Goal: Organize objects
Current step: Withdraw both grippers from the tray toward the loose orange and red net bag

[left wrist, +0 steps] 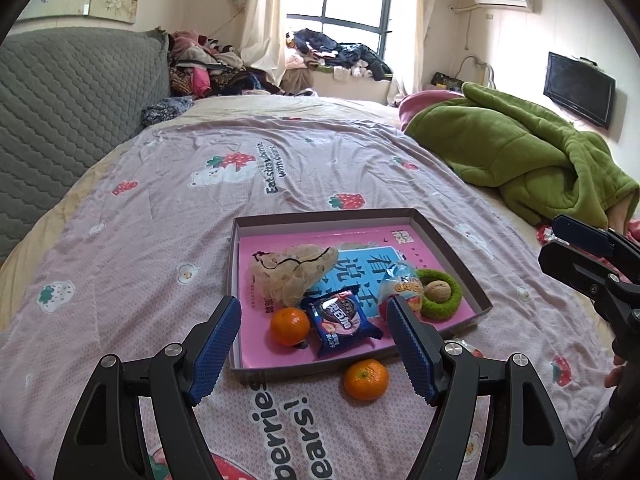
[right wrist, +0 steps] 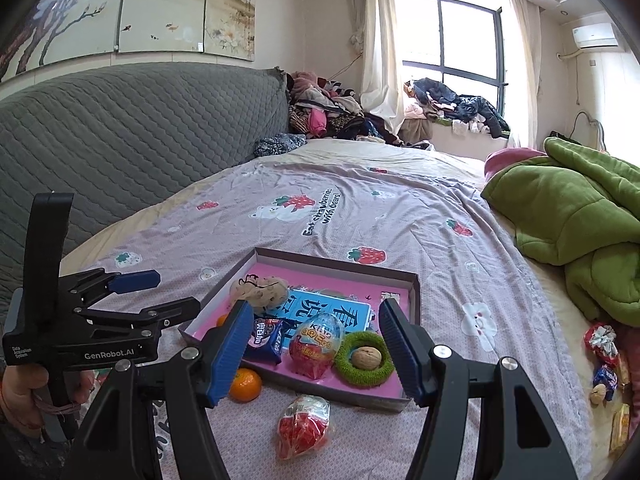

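Note:
A shallow box tray (left wrist: 440, 236) lined with a pink book lies on the bedspread. In it are a beige mesh pouf (left wrist: 292, 276), a tangerine (left wrist: 290, 326), a blue Oreo packet (left wrist: 340, 322), an egg-shaped sweet (left wrist: 404, 284) and a walnut (left wrist: 438, 291) inside a green ring (left wrist: 440, 312). A second tangerine (left wrist: 366, 379) lies just outside the near rim, and a red egg sweet (right wrist: 304, 426) lies there too. My left gripper (left wrist: 313, 300) hovers open over the tray's near side. My right gripper (right wrist: 315, 305) is open above the same side, holding nothing.
A crumpled green blanket (left wrist: 520, 152) lies at the right. A grey quilted headboard (right wrist: 140, 128) runs along the left. Several loose snacks (right wrist: 604, 360) sit at the bed's right edge. Heaps of clothes (left wrist: 208, 68) fill the far corner. A hand (right wrist: 16, 392) holds the left gripper.

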`<state>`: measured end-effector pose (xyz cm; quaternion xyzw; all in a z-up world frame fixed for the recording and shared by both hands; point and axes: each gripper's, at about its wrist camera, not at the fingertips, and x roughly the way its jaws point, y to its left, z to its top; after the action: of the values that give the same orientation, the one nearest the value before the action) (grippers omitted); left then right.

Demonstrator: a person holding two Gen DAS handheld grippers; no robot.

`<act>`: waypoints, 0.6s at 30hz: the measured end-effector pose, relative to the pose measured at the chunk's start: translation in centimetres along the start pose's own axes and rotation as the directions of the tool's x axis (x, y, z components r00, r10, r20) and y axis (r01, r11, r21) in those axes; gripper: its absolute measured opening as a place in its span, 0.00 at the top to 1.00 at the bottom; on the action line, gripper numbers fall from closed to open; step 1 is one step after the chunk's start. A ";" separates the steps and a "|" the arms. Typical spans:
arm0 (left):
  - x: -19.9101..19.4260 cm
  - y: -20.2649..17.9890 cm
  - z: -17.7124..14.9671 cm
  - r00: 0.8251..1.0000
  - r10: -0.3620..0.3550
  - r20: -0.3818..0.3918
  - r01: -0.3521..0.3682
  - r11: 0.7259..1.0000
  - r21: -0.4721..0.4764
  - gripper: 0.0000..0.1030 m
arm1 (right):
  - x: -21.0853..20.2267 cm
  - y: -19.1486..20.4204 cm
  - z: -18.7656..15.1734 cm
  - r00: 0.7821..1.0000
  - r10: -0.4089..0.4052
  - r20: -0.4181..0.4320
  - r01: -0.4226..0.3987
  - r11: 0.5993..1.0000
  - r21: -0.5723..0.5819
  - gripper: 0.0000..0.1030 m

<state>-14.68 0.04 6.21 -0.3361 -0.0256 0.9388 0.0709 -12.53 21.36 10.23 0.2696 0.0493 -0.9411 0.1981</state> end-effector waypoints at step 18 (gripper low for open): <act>0.2 -1.8 -3.1 0.997 -0.010 -0.081 0.013 0.999 0.033 0.26 | -0.3 1.6 -3.9 0.996 0.027 -0.080 -0.028 1.000 -0.009 0.37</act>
<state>-12.68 1.83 3.86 -0.3722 -0.0087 0.9244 0.0829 -9.80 20.76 7.10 0.3065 0.0583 -0.9265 0.2102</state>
